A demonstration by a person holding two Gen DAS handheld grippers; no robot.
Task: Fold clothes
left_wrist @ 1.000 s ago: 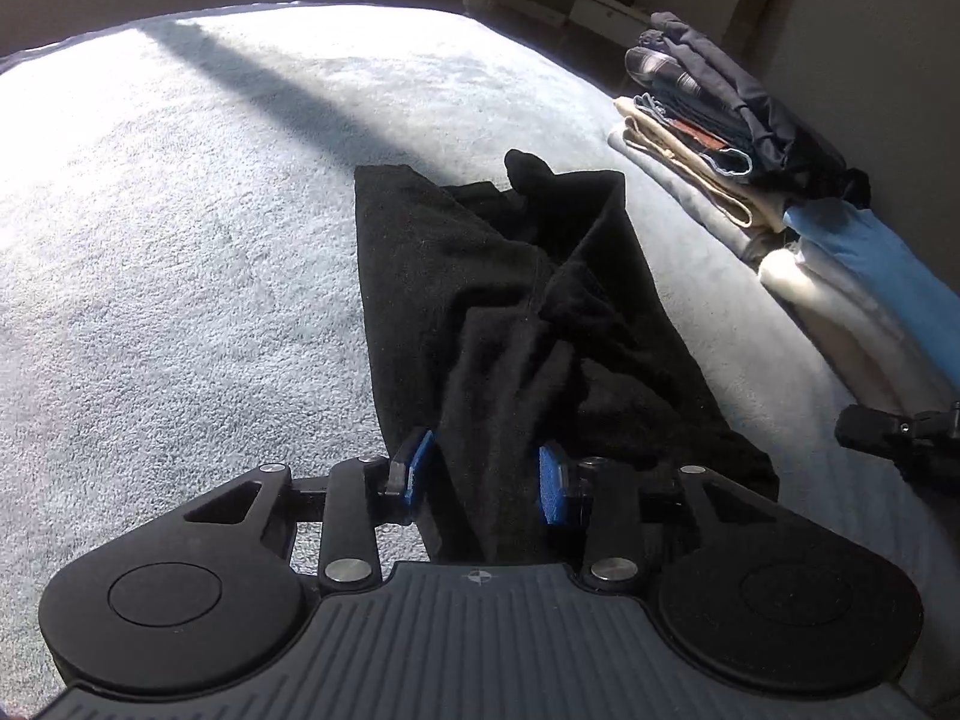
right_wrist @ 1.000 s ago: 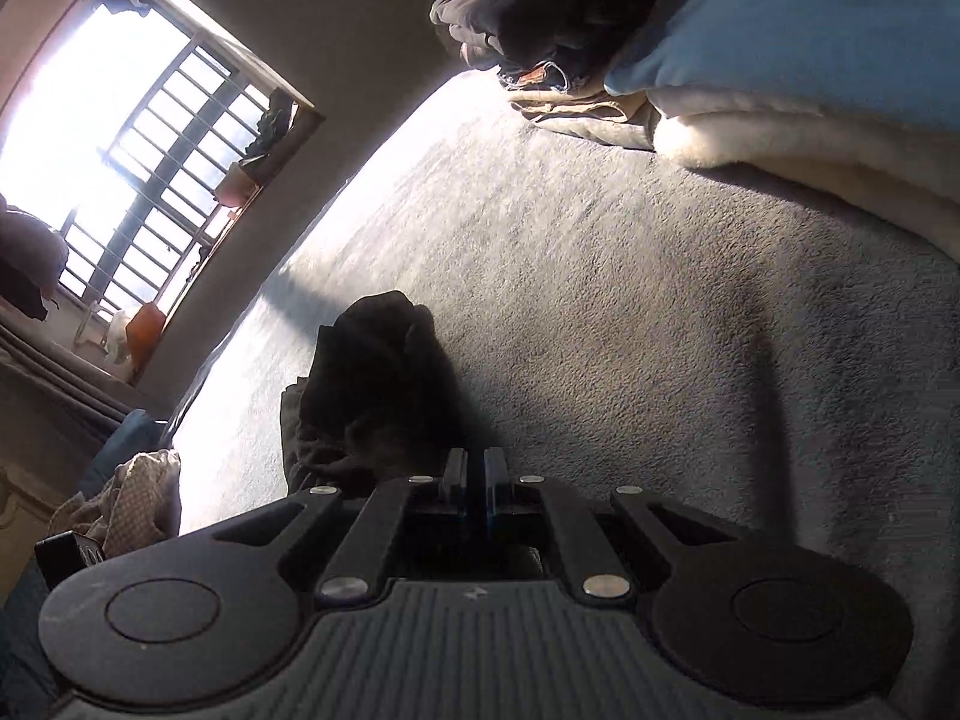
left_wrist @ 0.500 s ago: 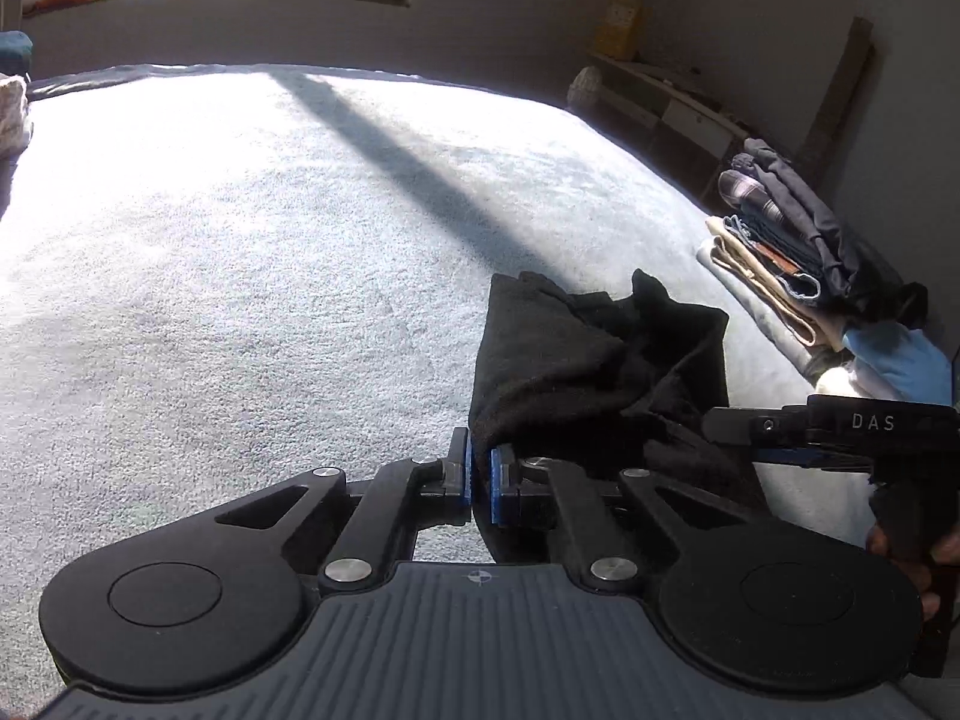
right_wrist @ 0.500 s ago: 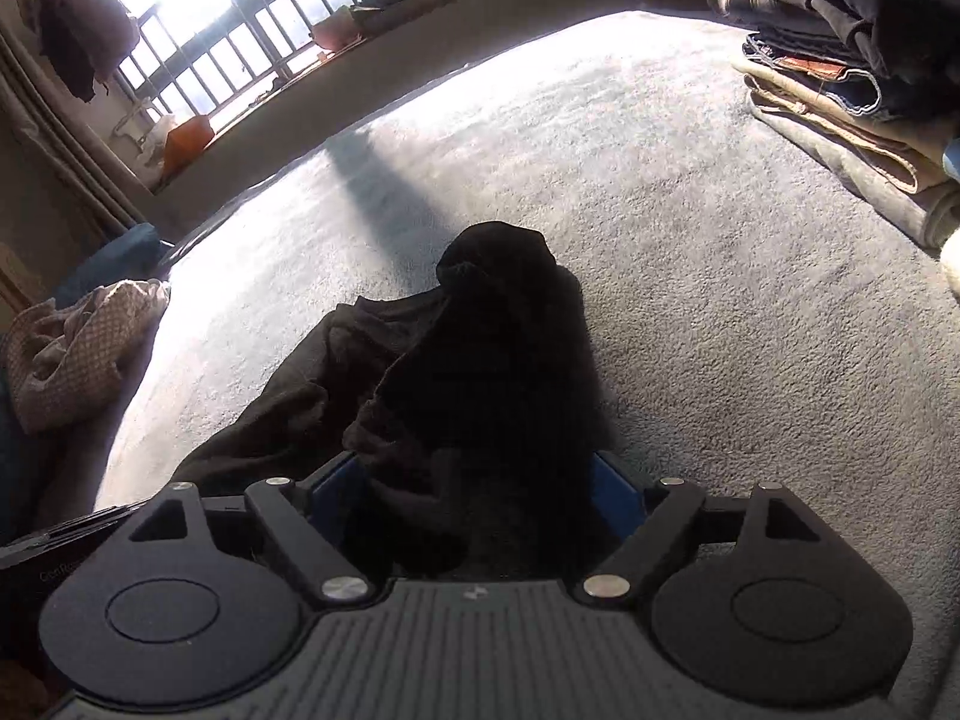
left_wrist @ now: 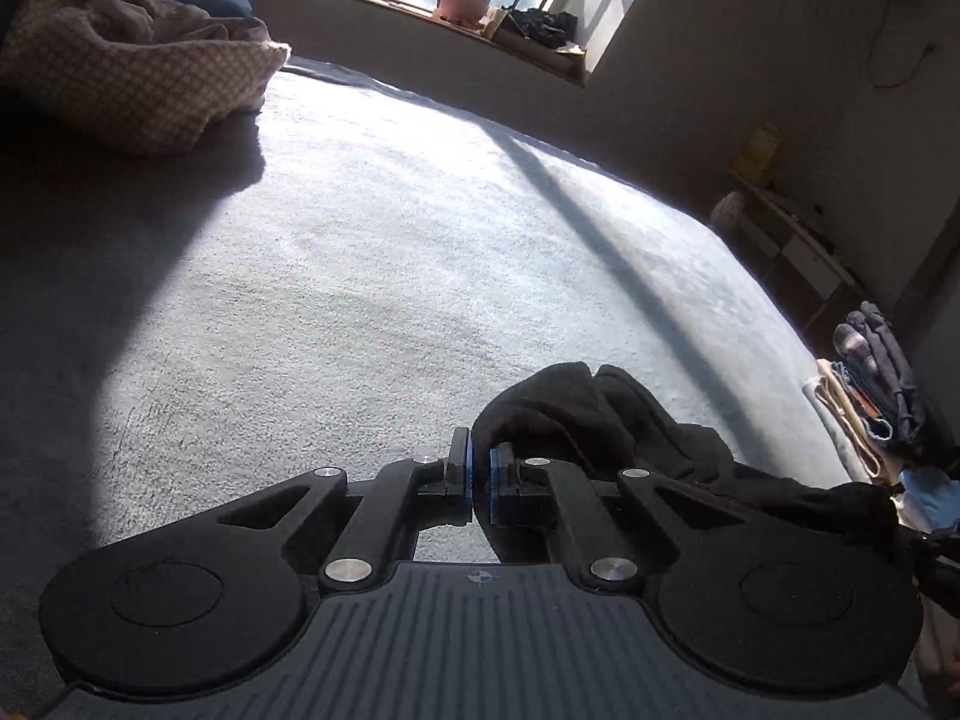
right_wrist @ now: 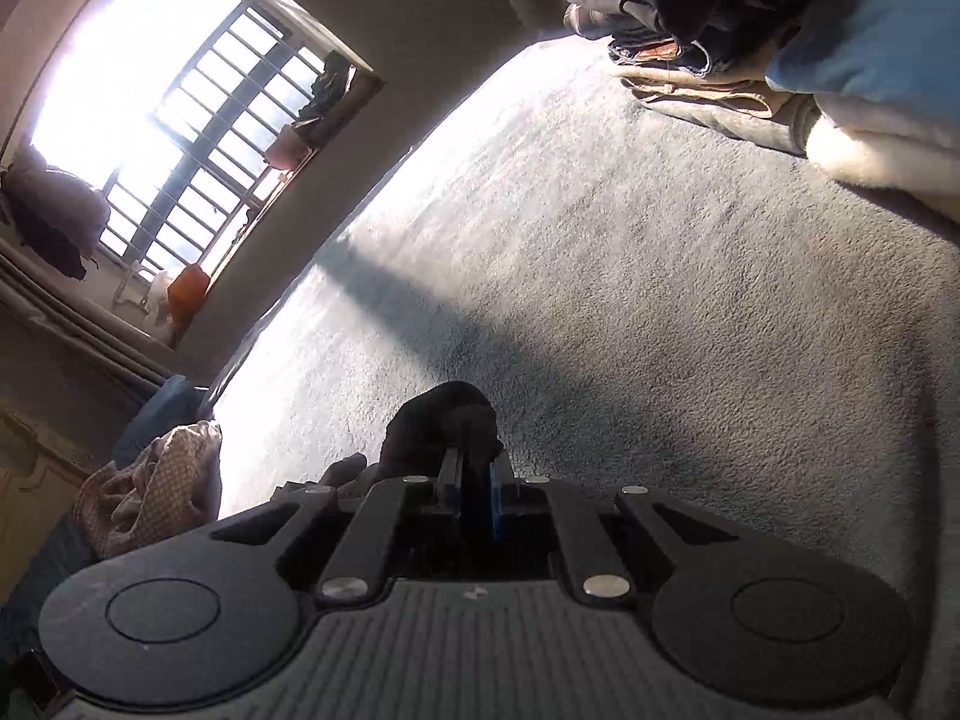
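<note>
A: What are the fingers doing?

B: The left gripper (left_wrist: 478,476) has its two blue-padded fingers pressed together on a fold of the black garment (left_wrist: 606,420). The right gripper (right_wrist: 474,483) is pinched tight on another bunch of the same black cloth (right_wrist: 444,426).

A: And where does the garment sit?

B: It hangs between the two grippers. In the left view it trails off to the right from the pinch, draped over the right half of that gripper, a rumpled hump just above the grey blanket (left_wrist: 372,276). In the right view a dark lump of it sticks up past the fingertips.

A: What lies around it?

B: To the right, near the blanket's edge, a stack of folded clothes (left_wrist: 870,402); the right view shows that stack (right_wrist: 690,60) beside a blue and a cream fold (right_wrist: 888,138). At far left, a checked cloth heap (left_wrist: 126,78). A barred window (right_wrist: 180,108) throws sun and one long shadow across the blanket.
</note>
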